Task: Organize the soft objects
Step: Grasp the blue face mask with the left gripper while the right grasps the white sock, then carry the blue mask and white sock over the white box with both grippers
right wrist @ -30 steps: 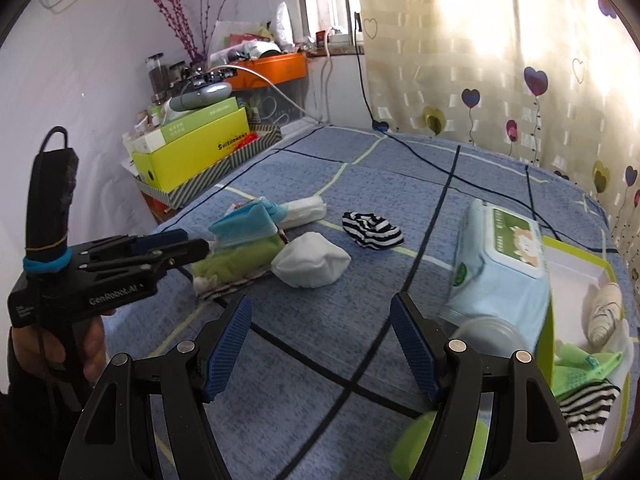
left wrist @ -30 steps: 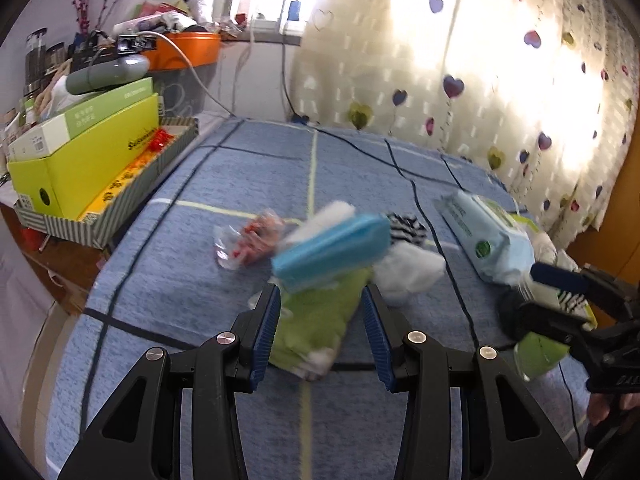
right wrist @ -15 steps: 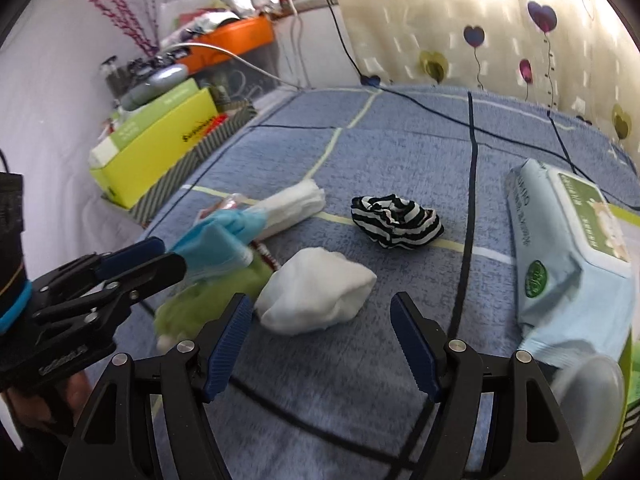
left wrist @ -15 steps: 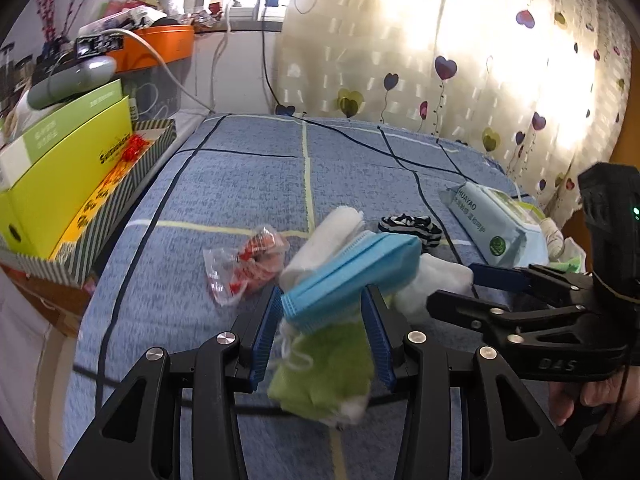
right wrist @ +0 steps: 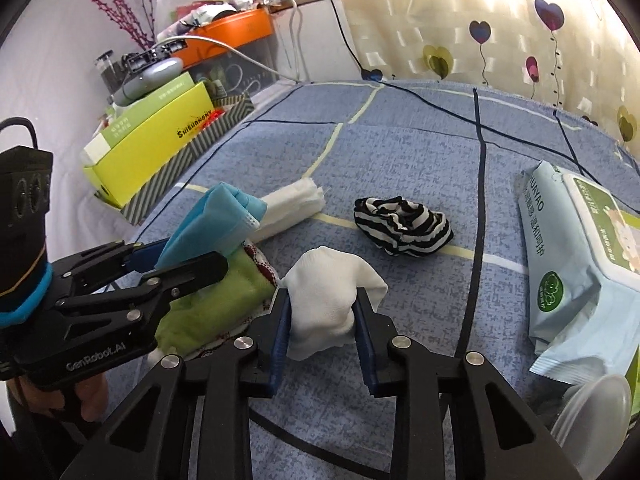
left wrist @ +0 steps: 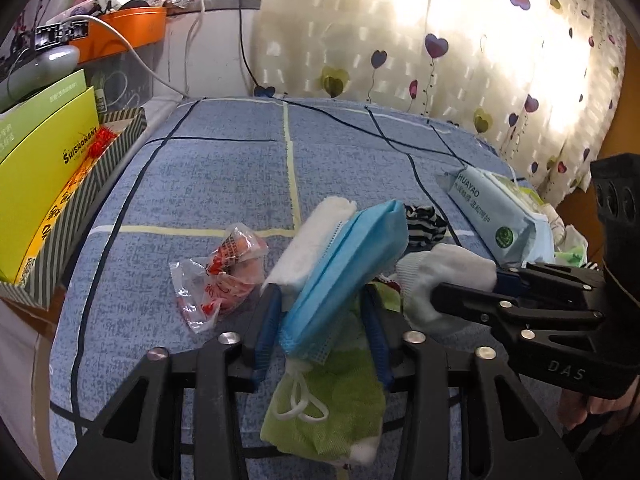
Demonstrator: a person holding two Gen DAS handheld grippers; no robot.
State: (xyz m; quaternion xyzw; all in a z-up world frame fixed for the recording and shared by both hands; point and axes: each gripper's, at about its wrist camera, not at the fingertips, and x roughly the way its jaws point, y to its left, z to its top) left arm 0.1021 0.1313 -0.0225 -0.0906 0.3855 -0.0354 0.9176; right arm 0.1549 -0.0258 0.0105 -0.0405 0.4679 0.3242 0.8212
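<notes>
My left gripper is shut on a folded blue face mask, lifted above a green cloth on the blue bedspread; it also shows in the right wrist view. My right gripper is shut on a white sock, seen too in the left wrist view. A black-and-white striped sock lies just beyond. A white folded cloth lies behind the mask.
A wet-wipes pack lies at the right. A clear snack wrapper lies left of the mask. A yellow box in a striped tray stands at the bed's left edge. Heart-print curtains hang behind.
My left gripper has closed on the blue mask and lifted it off the green cloth. My right gripper has moved in and closed on the white sock.
</notes>
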